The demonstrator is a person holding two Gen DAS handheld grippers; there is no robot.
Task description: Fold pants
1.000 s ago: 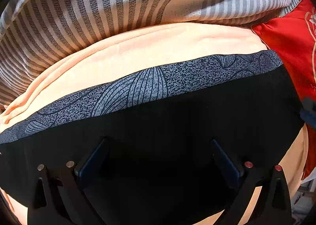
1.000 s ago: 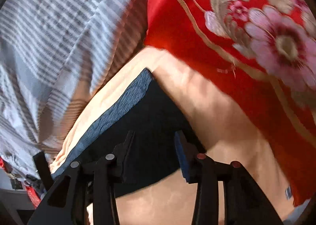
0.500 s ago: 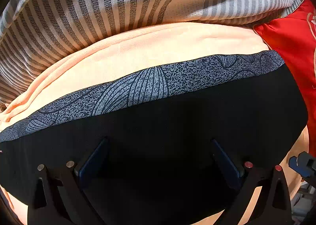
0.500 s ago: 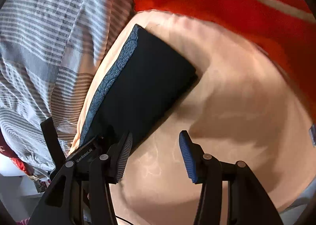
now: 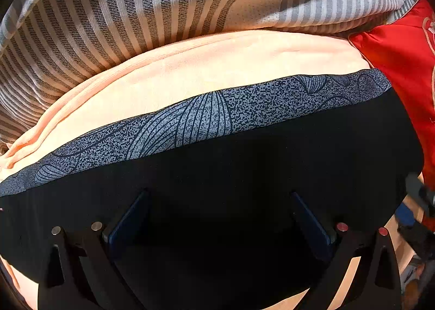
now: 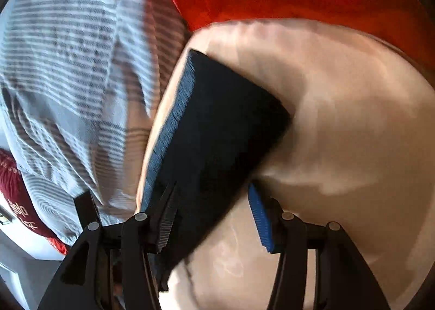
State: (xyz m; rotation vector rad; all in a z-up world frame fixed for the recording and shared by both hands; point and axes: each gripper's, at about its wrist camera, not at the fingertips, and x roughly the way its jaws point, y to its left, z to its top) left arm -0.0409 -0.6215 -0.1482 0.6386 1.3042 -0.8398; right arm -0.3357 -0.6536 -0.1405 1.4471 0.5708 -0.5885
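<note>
So the pants are folded into a flat black rectangle with a speckled grey leaf-print band along one long edge, lying on the peach blanket on the bed. That band edge faces the grey striped sheet, and one short end points toward the red embroidered cover.

My left gripper points straight down over the black fabric, fingers spread wide, nothing pinched that I can see. My right gripper has just been opening up; its jaws stand apart and straddle the near corner of the pants, blue pad over bare blanket, not squeezing anything.

Only writing I can spot is white lettering on a dark red cloth at the far left of the right view, too blurry to read.
</note>
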